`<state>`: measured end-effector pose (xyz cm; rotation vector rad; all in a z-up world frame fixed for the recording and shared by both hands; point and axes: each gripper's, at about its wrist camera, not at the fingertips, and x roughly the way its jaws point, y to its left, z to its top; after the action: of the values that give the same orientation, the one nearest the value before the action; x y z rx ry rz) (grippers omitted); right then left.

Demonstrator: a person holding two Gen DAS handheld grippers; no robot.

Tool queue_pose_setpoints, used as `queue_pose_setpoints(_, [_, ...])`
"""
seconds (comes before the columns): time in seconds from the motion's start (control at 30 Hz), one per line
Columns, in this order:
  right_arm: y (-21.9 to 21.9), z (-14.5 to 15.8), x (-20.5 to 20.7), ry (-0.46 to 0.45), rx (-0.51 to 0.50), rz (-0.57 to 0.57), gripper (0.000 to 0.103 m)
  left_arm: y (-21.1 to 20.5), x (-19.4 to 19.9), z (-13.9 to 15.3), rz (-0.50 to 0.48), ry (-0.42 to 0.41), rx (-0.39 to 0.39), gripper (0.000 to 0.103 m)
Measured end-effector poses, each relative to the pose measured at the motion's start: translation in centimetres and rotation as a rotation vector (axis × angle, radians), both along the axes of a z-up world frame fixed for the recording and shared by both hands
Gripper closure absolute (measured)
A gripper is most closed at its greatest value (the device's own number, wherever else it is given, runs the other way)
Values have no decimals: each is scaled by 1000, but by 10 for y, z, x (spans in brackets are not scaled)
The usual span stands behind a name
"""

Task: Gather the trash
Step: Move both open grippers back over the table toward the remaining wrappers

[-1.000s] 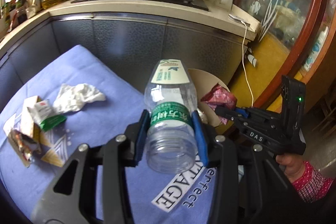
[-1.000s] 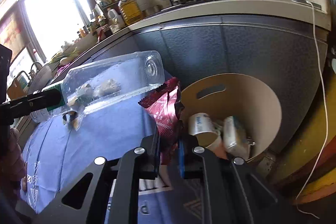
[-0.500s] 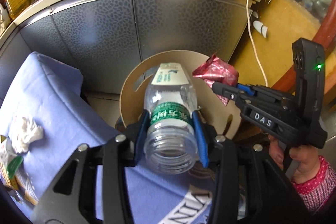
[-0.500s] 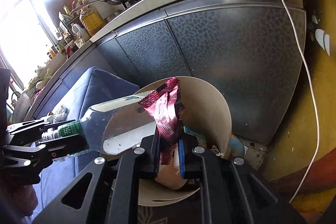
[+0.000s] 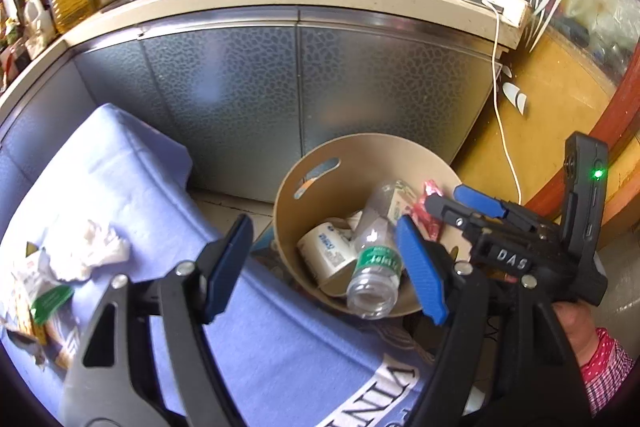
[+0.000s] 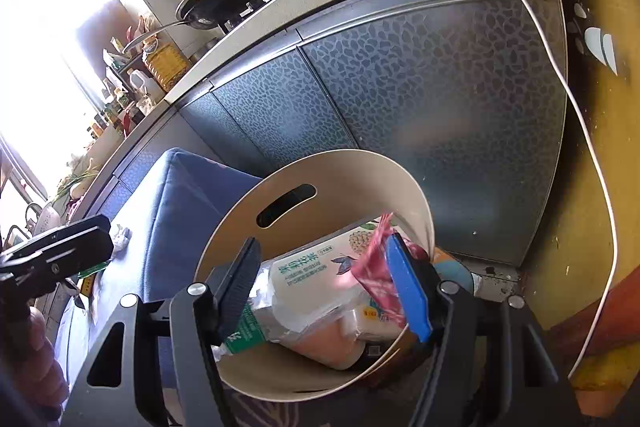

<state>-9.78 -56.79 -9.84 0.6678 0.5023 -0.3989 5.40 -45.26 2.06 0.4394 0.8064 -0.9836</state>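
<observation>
Fingers of both the left gripper (image 5: 324,263) and right gripper (image 6: 324,291) have just been opening, released; plastic bottle (image 5: 374,259) and red wrapper (image 6: 378,267) lie half-hidden in the bin (image 6: 344,171).

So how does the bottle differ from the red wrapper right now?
The bottle is clear, rigid plastic with a green label; the red wrapper is thin, crinkled foil. The bottle lies tilted, its open mouth over the bin's near rim; the wrapper sits against the far right wall. The bottle is larger. Both are in the bin, released: the left gripper and right gripper have just opened.
</observation>
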Motion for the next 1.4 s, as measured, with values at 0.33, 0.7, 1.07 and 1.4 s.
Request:
queue_pose_setpoints(0.33, [41, 34, 1, -53, -20, 58, 38, 86, 13, 3, 178, -8, -29, 32])
queue_pose_setpoints(0.7, [113, 64, 37, -52, -65, 201, 38, 200, 31, -6, 381, -42, -24, 32])
queue_pose_setpoints(1.07, [201, 77, 86, -6, -115, 364, 38, 310, 45, -17, 580, -43, -33, 32])
queue_pose_setpoints(1.4, [276, 84, 124, 22, -161, 512, 38, 392, 50, -25, 731, -67, -29, 32])
